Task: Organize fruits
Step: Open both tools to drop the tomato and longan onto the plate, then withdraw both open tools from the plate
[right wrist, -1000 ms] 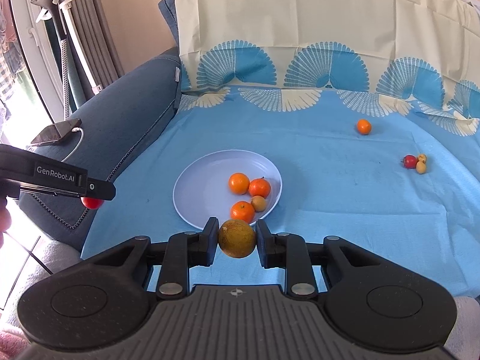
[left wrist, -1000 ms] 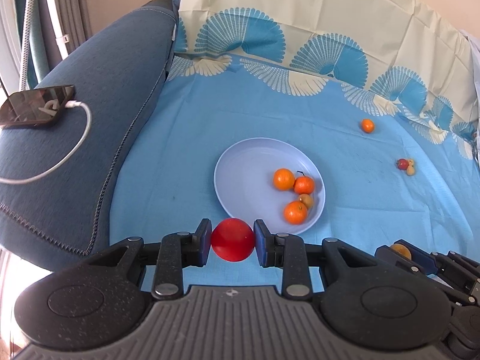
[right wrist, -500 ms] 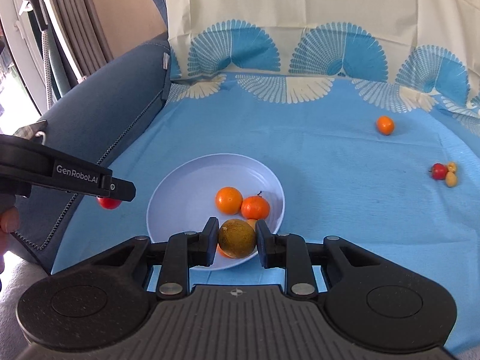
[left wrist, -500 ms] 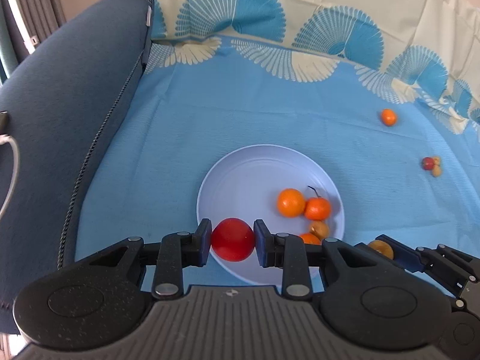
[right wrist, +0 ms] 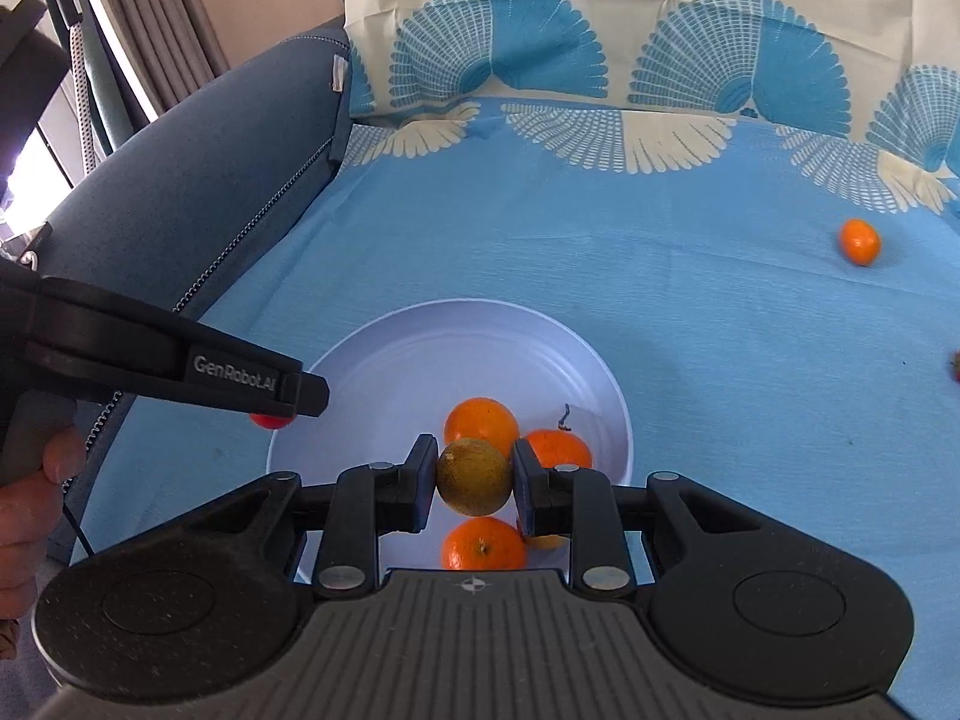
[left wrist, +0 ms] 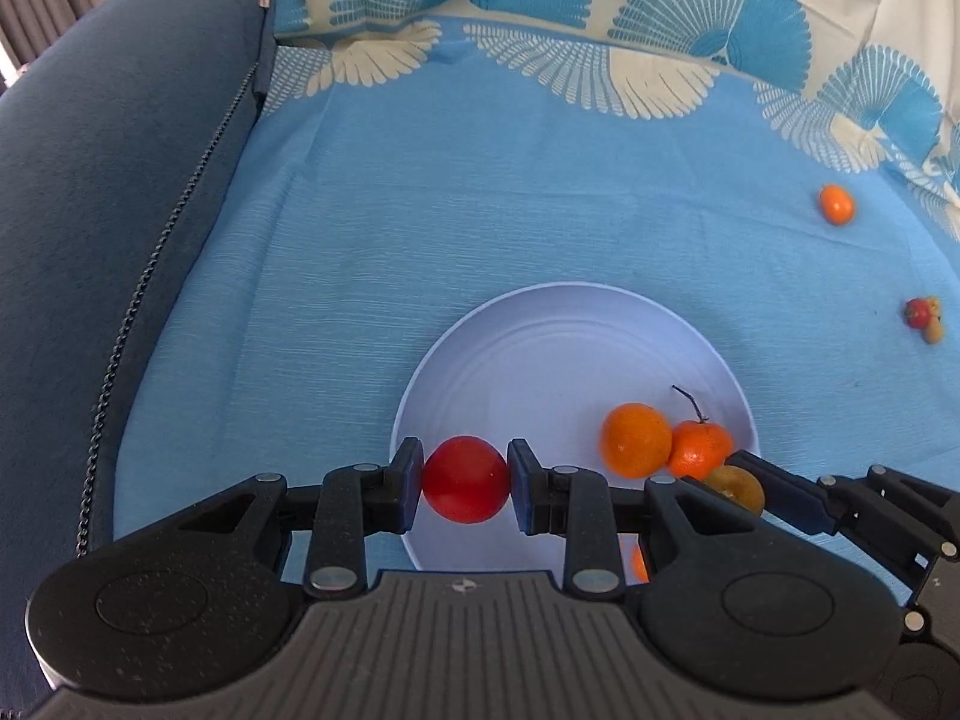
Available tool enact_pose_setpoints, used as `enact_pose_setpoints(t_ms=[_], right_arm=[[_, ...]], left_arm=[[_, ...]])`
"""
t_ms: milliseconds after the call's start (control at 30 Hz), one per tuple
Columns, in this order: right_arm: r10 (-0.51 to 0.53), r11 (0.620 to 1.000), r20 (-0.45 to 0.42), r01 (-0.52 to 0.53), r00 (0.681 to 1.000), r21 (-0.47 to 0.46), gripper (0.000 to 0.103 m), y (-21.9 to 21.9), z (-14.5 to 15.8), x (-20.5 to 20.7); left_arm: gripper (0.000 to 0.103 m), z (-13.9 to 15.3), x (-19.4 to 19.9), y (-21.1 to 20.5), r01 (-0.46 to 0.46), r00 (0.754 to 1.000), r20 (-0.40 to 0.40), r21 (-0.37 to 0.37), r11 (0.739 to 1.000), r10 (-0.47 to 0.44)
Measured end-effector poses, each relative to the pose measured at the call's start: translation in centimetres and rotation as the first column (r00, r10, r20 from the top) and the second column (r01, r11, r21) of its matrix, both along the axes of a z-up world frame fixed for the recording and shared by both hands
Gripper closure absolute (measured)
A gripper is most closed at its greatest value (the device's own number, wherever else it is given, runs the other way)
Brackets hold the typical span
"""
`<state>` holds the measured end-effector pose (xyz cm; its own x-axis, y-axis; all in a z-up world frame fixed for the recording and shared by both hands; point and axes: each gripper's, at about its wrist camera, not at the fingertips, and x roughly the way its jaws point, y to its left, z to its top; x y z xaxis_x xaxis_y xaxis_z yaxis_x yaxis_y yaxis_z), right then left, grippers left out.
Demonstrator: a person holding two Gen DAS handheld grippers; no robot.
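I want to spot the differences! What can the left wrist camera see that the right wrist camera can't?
Only the left wrist view shows the red fruit whole, pinched in the left tool, and the small pale fruits beside a red one.

Only the right wrist view shows the curtains and the person's hand.

Both show the plate with oranges, the stray orange, and the yellow-green fruit in the right tool.

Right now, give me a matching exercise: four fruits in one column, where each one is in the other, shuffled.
1. red fruit
2. yellow-green fruit
3. stemmed orange
4. lone orange

A. on the blue cloth, far right
B. in the left hand-held gripper
C. lying on the plate
D. in the right hand-held gripper

Pairs: 1-B, 2-D, 3-C, 4-A
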<state>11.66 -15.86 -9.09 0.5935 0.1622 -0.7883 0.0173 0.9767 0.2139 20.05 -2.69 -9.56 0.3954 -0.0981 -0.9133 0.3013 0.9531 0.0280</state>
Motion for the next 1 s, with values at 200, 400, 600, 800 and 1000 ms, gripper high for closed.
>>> enact_pose_setpoints(t_ms=[200, 400, 600, 800, 1000], right_arm=[[0.025, 0.999, 0.027, -0.026, 0.999, 0.031, 0.037, -0.1, -0.2, 0.3], [-0.027, 0.999, -0.002, 0.027, 1.0, 0.042, 0.017, -0.4, 1.2, -1.6], [-0.091, 0.994, -0.035, 0.093, 0.995, 0.052, 0.008, -0.2, 3.5, -6.9], [-0.186, 0.982, 0.023, 0.185, 0.982, 0.023, 0.004, 0.2, 6.7, -12.1], [-0.163, 0.986, 0.124, 0.167, 0.979, -0.018, 0.001, 1.7, 9.6, -16.4]], left_arm=[[0.0, 0.8, 0.0, 0.7, -0.033, 0.998, 0.05, 0.005, 0.999, 0.033], [0.0, 2.7, -2.9, 2.7, -0.065, 0.997, 0.038, 0.005, 0.998, 0.065], [0.0, 5.5, -8.6, 5.6, -0.112, 0.992, 0.061, 0.016, 0.994, 0.111], [0.0, 7.5, -13.8, 7.0, -0.125, 0.987, 0.105, 0.03, 0.992, 0.121], [0.0, 9.7, -17.0, 7.3, -0.125, 0.979, 0.165, 0.012, 0.992, 0.121]])
